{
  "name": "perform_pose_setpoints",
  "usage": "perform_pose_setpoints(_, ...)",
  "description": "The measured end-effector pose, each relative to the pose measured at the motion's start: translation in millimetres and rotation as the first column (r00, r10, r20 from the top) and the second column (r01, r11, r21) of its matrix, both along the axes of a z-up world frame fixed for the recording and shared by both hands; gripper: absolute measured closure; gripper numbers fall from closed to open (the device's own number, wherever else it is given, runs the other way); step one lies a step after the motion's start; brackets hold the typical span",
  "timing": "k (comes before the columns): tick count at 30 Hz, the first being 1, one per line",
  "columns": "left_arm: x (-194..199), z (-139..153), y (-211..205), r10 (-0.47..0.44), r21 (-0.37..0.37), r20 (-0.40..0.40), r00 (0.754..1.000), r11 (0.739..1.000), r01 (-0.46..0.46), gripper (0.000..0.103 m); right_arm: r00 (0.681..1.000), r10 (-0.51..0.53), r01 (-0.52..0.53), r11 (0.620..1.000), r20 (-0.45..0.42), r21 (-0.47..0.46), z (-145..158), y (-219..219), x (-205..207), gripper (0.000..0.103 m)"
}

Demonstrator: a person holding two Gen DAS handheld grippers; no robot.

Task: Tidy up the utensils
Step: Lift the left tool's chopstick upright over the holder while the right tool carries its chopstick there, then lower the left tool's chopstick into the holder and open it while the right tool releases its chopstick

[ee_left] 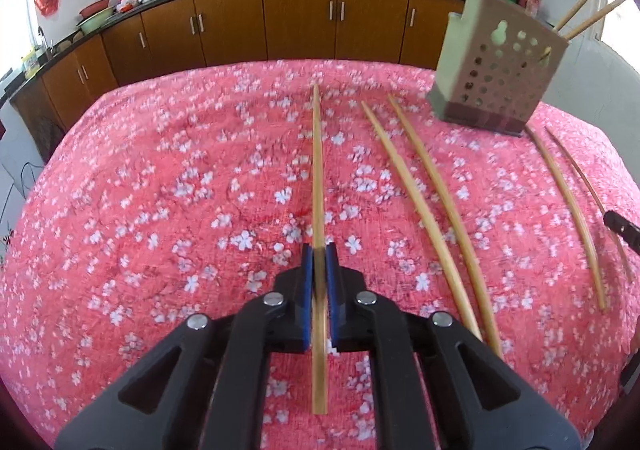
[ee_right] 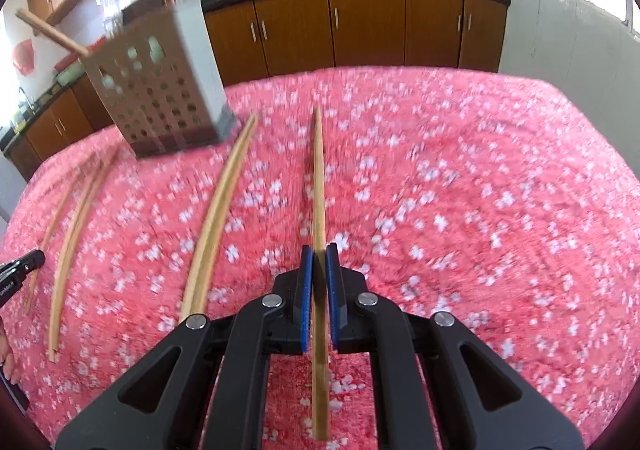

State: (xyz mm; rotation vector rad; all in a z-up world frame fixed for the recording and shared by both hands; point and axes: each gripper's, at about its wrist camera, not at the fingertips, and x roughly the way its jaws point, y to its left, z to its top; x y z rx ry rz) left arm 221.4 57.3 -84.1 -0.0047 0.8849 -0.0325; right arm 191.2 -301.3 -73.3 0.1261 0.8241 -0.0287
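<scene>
My left gripper is shut on a wooden chopstick that runs forward over the pink floral cloth. My right gripper is shut on another chopstick the same way. A grey perforated utensil holder stands on the table at the far right of the left wrist view, with chopsticks and a wooden handle sticking out. It also shows in the right wrist view at the far left. Several loose chopsticks lie on the cloth between the two grippers; the right wrist view shows them too.
The table is covered by a pink floral cloth. Brown kitchen cabinets with a black counter run behind it, with woks and bowls on top. The tip of the other gripper shows at the right edge.
</scene>
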Motion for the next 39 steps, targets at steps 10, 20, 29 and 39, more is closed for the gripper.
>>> perform_pose_setpoints(10,-14.3,101.7,-2.5,-0.012,-0.032,0.247,0.969,0.999,0.021,0.095,0.969,-0.031,0.031,1.000,0.246,0.007,84.3,-6.3,-17.4,0.095)
perform_pose_setpoints(20,-25.4,174.6,-9.7,-0.085,-0.098,0.371,0.925,0.987,0.131,0.095,0.927,0.018,-0.038,0.998,0.373,0.046,148.7,-6.6,-24.4,0.095)
perform_pose_setpoints(29,-28.9,242.3,-36.9,-0.120,-0.171,0.515,0.848,0.956,0.239,0.095,0.832,0.120,-0.221,0.967,0.541,0.125,231.1,20.5,-36.4,0.095)
perform_pose_setpoints(39,34.8,250.7,-77.2,-0.087,-0.177,0.555,0.827,0.959,0.220,0.095,0.874,0.148,-0.189,0.981,0.464,0.043,220.1,60.4,31.9,0.095)
